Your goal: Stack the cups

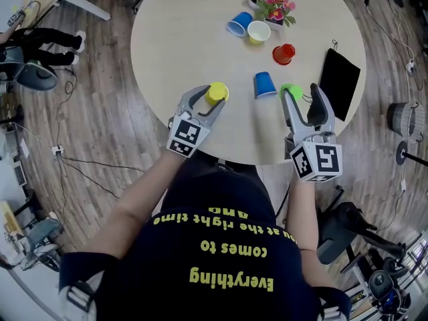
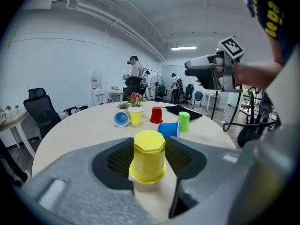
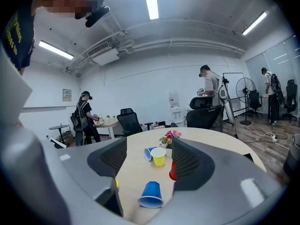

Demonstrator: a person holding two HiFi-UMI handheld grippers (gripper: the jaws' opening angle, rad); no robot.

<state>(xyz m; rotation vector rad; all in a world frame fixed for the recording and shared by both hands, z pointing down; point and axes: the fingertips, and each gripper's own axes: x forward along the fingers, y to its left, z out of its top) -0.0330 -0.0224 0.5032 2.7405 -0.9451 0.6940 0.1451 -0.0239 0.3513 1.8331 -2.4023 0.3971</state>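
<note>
An upside-down yellow cup [image 1: 217, 92] [image 2: 148, 154] stands near the table's front edge. My left gripper [image 1: 214, 99] [image 2: 149, 159] is shut on it, a pad on each side. A blue cup [image 1: 265, 84] [image 3: 151, 194] lies on its side to its right, beside an upside-down green cup [image 1: 291, 89] [image 2: 183, 121]. My right gripper [image 1: 301, 95] [image 3: 147, 165] hovers open over the green cup, holding nothing. Farther back stand a red cup [image 1: 283, 53] [image 2: 156, 115], an upright yellow cup [image 1: 259, 31] [image 3: 159, 156] and a tipped blue cup [image 1: 239, 24] [image 2: 121, 119].
The round beige table [image 1: 180, 39] also carries a small flower pot [image 1: 271, 8] at the back and a black tablet [image 1: 339, 82] at its right edge. Office chairs, cables and several people stand around the room.
</note>
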